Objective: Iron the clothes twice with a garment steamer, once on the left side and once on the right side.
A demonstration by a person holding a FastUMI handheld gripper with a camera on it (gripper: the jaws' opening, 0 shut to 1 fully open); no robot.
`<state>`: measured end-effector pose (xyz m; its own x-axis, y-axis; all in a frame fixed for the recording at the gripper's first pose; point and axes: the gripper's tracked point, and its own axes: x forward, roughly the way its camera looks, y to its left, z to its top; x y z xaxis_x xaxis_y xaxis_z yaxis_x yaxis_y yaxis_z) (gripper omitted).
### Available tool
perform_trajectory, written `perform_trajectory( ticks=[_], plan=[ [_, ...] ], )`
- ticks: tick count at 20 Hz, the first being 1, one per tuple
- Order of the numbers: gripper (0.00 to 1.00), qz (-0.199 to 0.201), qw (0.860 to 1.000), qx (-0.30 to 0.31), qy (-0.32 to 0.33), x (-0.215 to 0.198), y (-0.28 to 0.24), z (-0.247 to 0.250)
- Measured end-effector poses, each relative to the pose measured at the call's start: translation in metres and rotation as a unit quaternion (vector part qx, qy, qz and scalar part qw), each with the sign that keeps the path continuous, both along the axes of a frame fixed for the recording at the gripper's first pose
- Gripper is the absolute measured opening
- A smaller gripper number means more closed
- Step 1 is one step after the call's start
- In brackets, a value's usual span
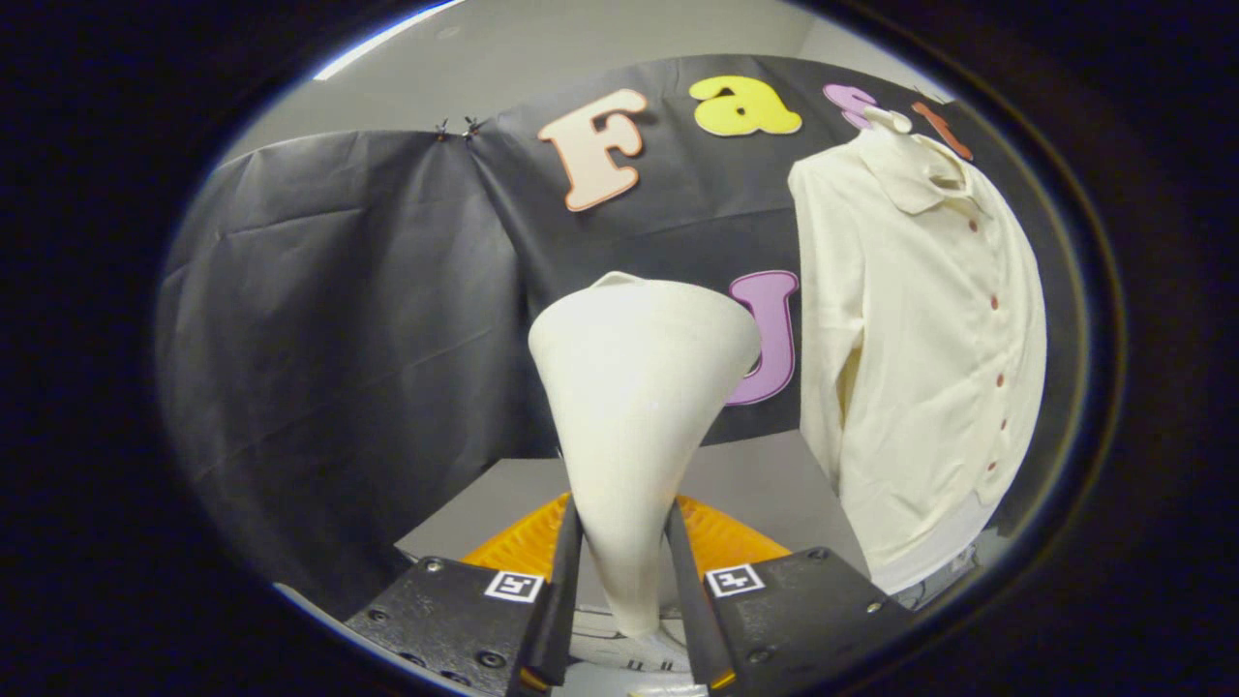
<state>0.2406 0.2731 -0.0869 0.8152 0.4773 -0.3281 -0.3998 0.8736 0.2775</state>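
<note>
While the cream shirt [920,358] hangs upright on its stand beyond and to the right of the fingers, well apart from them, its length running top to bottom, the gripper [624,581] sits narrowed on the garment steamer [634,387], both fingers pressing its slim neck.
</note>
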Motion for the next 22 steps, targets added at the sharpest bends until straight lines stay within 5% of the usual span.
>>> perform_trajectory(
  ticks=[6, 12, 22],
  plan=[
    [0.45, -0.014, 0.994, 0.071, -0.08, -0.008, -0.031, 0.066],
    [0.45, -0.083, 0.989, 0.016, -0.122, 0.023, -0.12, 0.1],
    [0.45, -0.201, 0.97, 0.046, -0.129, 0.106, -0.256, 0.105]
  ],
)
